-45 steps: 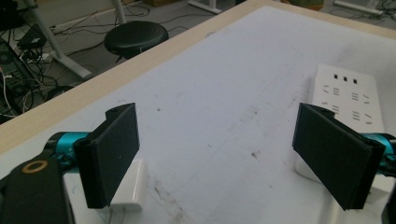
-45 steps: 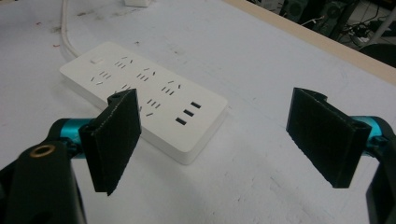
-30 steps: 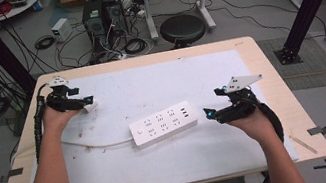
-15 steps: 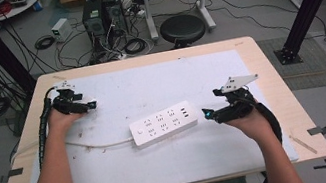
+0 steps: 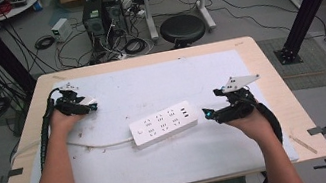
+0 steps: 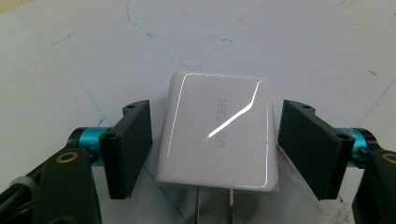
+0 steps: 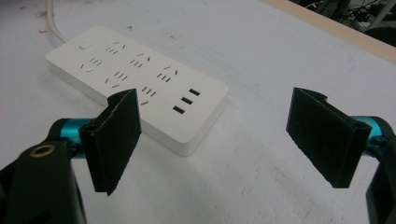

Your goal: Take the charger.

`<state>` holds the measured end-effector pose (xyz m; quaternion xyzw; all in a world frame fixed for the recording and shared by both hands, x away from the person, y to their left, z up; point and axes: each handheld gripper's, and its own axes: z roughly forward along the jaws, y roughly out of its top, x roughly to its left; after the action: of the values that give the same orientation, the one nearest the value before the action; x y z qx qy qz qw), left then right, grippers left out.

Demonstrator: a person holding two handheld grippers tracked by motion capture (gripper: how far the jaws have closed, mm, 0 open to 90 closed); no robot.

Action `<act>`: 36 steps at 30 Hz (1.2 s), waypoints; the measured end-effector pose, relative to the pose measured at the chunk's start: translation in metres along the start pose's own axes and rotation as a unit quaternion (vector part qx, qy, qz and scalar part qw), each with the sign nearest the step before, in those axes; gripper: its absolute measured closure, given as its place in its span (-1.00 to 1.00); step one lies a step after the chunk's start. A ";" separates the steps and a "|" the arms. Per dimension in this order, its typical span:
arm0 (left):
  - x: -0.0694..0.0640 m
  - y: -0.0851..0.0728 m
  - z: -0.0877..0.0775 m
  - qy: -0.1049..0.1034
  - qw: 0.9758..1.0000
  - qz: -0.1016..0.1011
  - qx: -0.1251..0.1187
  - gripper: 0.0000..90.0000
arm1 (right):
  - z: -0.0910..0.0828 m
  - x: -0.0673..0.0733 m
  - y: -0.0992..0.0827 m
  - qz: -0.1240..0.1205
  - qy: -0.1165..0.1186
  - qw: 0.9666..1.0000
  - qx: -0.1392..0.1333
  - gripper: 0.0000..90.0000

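Worktop (image 5: 269, 72) covered with a white mat, seen from above, with your two forearms reaching in from the near edge. Your left tool (image 6: 215, 149) sits at the far left of the mat, and in its own view one white plug-in charger (image 6: 219, 135) lies flat between its two black jaws. The jaws stand apart on either side of the charger's body with a sliver of mat visible at each side, so they bracket it without gripping; the charger's two metal prongs (image 6: 215, 203) point back toward the tool, which looks like a set-up for closing on the body and leaving the prongs free. Your right tool (image 5: 213, 112) rests near the right end of the one white power strip (image 5: 163, 123) at the middle of the mat, jaws spread wide and holding nothing. In the right gripper view the strip lies just ahead and to the left, its socket face up, likely so you can steady it while the charger goes in. The strip's one cord (image 5: 94, 144) trails left toward your left forearm. Its face carries six outlet groups and three small rectangular ports.
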<state>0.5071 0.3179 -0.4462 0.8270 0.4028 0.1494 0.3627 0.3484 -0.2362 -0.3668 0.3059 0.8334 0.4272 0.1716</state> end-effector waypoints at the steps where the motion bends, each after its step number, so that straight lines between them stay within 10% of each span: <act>1: 0.000 0.000 0.000 0.003 1.000 0.001 -0.001 -0.39 | 0.000 0.000 0.000 0.001 0.001 1.000 0.001 -0.59; 16: -0.003 0.003 -0.004 0.027 0.999 0.016 0.007 -0.06 | 0.002 -0.001 -0.001 0.002 0.002 1.000 0.001 -0.59; 24: -0.018 0.014 -0.038 0.032 0.999 0.027 -0.023 -0.06 | 0.000 -0.001 -0.001 0.000 0.006 1.000 -0.004 -0.59; 36: -0.080 0.023 -0.103 0.007 0.996 0.065 -0.059 -0.05 | -0.013 0.005 0.004 -0.003 0.015 1.000 -0.015 -0.59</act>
<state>0.4143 0.2961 -0.3543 0.8275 0.3418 0.2019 0.3971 0.3390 -0.2388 -0.3562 0.2942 0.8303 0.4437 0.1648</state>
